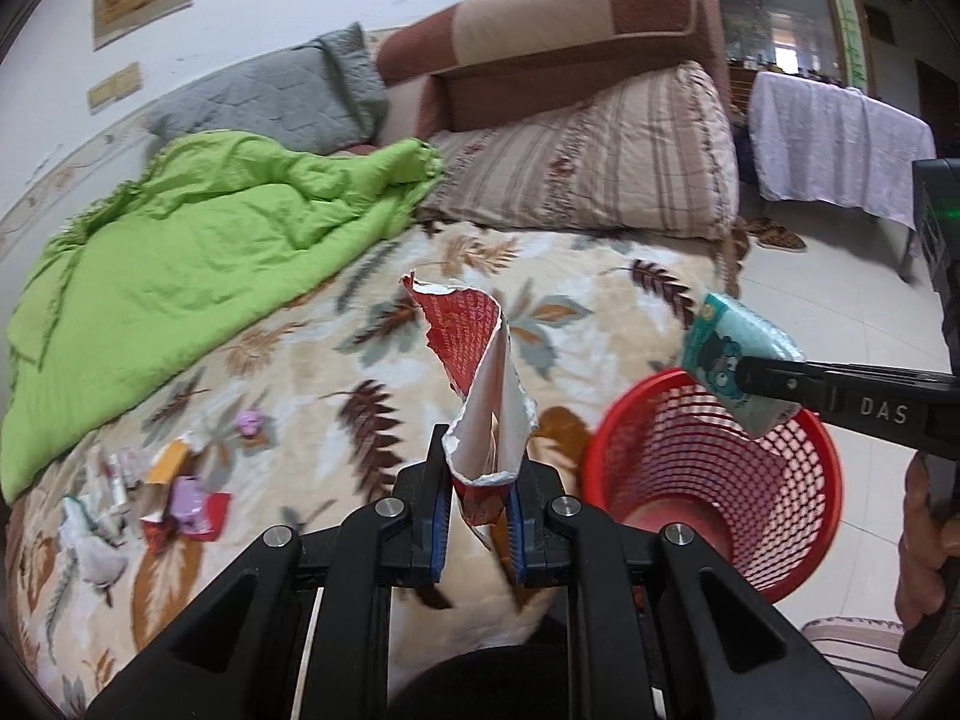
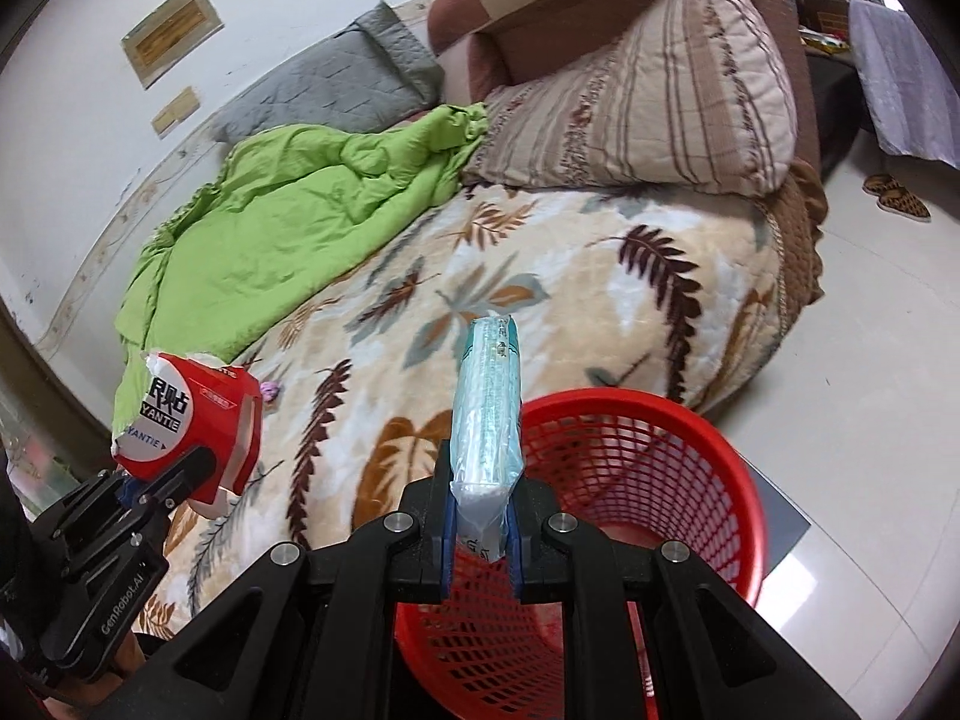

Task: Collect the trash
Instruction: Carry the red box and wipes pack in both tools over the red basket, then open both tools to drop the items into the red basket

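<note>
baskets: 1 (image 2: 630, 480) | held wrappers: 2 (image 1: 480, 360) (image 2: 486, 402) | pillows: 2 (image 2: 648, 96) (image 2: 336, 84) | green quilts: 1 (image 2: 288, 222)

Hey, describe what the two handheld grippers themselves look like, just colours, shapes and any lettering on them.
Both are black plastic with angular, triangulated linkage arms and round silver pivot bolts. The left gripper and right gripper each carry blue pads on the inner faces of the fingers. Seen from the side, the right one shows white "DAS" lettering; the left one's body reads "GenRobot.AI". A green light glows on the right unit's housing.

Basket (image 2: 630, 480) on floor beside bed (image 2: 540, 300), quilt (image 1: 198, 240) on bed
</note>
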Demonstrator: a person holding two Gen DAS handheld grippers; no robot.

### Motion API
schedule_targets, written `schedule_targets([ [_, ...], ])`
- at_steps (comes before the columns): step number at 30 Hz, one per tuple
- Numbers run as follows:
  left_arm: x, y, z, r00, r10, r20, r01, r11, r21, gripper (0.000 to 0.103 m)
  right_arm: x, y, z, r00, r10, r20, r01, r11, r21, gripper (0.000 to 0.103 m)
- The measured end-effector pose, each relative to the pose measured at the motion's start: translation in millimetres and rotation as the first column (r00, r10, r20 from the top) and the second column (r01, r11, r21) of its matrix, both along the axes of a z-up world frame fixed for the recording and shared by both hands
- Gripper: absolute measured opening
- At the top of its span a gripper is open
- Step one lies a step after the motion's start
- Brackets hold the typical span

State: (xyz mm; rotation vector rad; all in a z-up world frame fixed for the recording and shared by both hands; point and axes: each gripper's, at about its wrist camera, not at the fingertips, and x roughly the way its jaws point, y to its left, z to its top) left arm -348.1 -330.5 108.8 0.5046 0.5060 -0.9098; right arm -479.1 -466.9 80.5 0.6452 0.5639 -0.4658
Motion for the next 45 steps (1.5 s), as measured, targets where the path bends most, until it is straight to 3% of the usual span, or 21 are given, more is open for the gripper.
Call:
schedule_targets([
  [5,-11,-20,-9,0.993,-0.078,-0.091,0.079,0.997,0.003,0.015,-9,-8,-6,1.0,-0.018,-0.017,0.018,1.0,0.011,0.013],
  [12,-16,-44,-25,0.95,-0.171,-0.263,0.177,0.984,0.001,0.016,-23,-22,-17,0.997,-0.056,-0.045,0.058,0.997,0.044,0.017],
  [14,-13,-46,-27,0.933,-0.176,-0.314,0.181,0.983,-0.015,0.028,-26,-24,-19,0.997,-0.065,-0.052,0.068,0.996,0.056,0.028],
  [16,-10,-44,-26,0.924,-0.177,-0.34,0.174,0.984,-0.04,0.049,-29,-24,-18,0.996,-0.074,-0.041,0.077,0.996,0.056,0.043],
  [21,-4,-35,-20,0.917,-0.163,-0.365,0.147,0.987,-0.07,0.049,-29,-21,-8,0.996,-0.082,-0.032,0.083,0.996,0.032,0.043],
  [31,49,30,-1,0.936,0.003,-0.353,-0.04,0.994,-0.099,0.055,18,12,9,0.998,0.047,-0.03,-0.047,0.999,0.007,0.043],
  [36,83,76,3,0.928,0.108,-0.356,-0.154,0.983,-0.103,0.056,59,42,16,0.987,0.154,-0.045,-0.154,0.988,-0.012,0.045],
  [41,117,130,11,0.908,0.216,-0.358,-0.28,0.95,-0.138,0.059,111,82,24,0.959,0.277,-0.065,-0.28,0.959,-0.037,0.045],
  [45,150,179,15,0.875,0.33,-0.355,-0.406,0.899,-0.165,0.063,151,114,30,0.927,0.368,-0.073,-0.373,0.926,-0.059,0.045],
])
